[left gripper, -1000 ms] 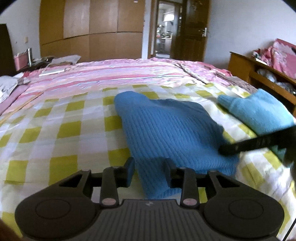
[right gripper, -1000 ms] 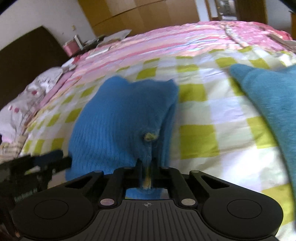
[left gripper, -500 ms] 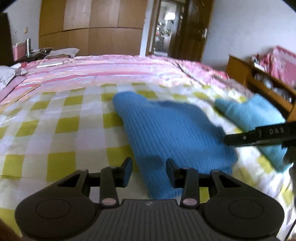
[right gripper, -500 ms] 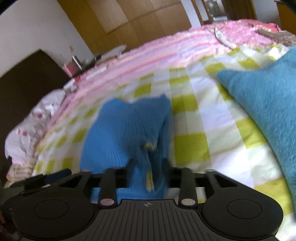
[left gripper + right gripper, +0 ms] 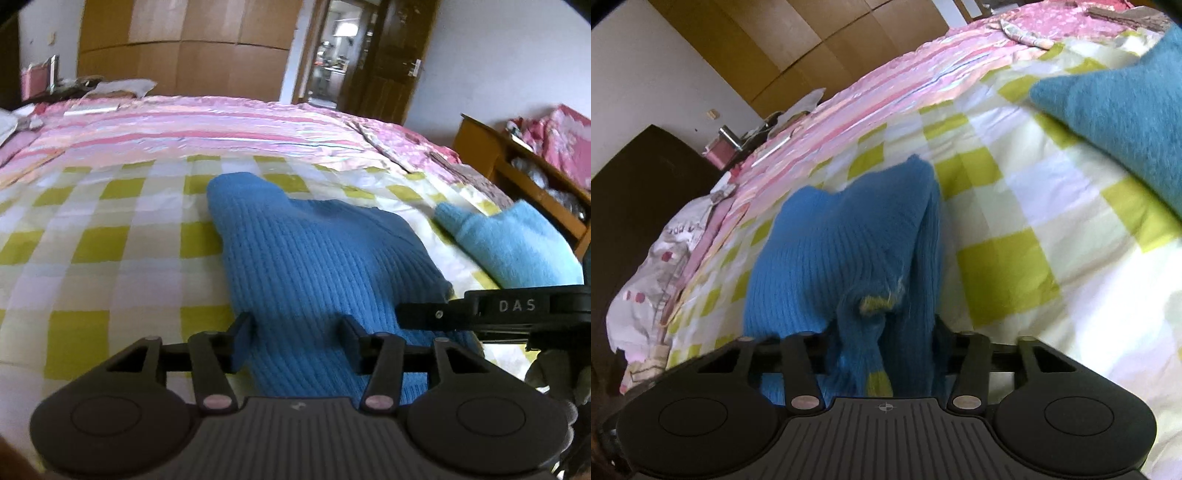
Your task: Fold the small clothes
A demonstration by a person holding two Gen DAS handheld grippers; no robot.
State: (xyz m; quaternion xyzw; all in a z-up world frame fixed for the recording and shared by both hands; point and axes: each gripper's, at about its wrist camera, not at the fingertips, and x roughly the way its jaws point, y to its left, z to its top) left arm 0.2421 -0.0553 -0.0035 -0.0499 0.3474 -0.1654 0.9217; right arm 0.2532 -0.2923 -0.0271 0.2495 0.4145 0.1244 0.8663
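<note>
A folded blue ribbed knit garment lies on the yellow-checked bedspread. My left gripper is open, its fingers straddling the garment's near edge just above it. My right gripper is open; the garment's near edge with a yellow mark bunches up between its spread fingers. The right gripper's finger shows in the left wrist view at the garment's right corner. The same garment fills the centre of the right wrist view.
A lighter teal knit garment lies to the right on the bed; it also shows in the right wrist view. A pink striped quilt covers the far half. A wooden shelf stands at the right, a wardrobe behind.
My right gripper has opened from its pinch on the garment's edge, and the cloth now sits loose between its fingers. My left gripper has opened wider and moved slightly right over the garment.
</note>
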